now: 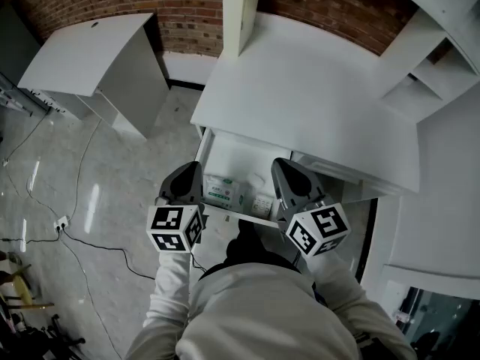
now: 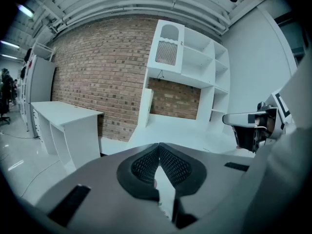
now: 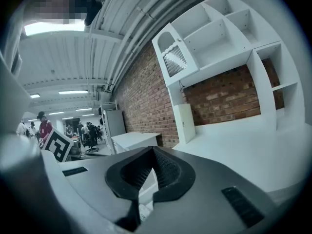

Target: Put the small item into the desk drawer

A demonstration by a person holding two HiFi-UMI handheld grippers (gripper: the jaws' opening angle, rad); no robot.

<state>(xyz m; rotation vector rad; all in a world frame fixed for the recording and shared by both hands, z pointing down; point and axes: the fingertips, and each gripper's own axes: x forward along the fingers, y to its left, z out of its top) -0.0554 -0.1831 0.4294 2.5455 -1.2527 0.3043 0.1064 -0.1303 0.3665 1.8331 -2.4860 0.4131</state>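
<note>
Held left claw (image 2: pixel 159 146) and right claw (image 3: pixel 152 150) clenched on nothing above the drawer (image 1: pixel 238 156), seemingly done carrying. Found small item (image 1: pixel 261 205) lying inside beside a green-printed box (image 1: pixel 220 190), under the table (image 1: pixel 300 96); probably left open for shutting.

White surface (image 1: pixel 300 103) and drawer (image 1: pixel 232 154) look smooth and matt, like painted board. Brick wall (image 1: pixel 187 6) is rough, red-brown. Grey floor (image 1: pixel 112 171) is polished and glossy, mirroring light. Left tool (image 2: pixel 159 147) and right tool (image 3: pixel 152 152) are matt grey plastic with black, finely ribbed pads (image 2: pixel 145 165). Pale cloth sleeve (image 1: pixel 171 291).
</note>
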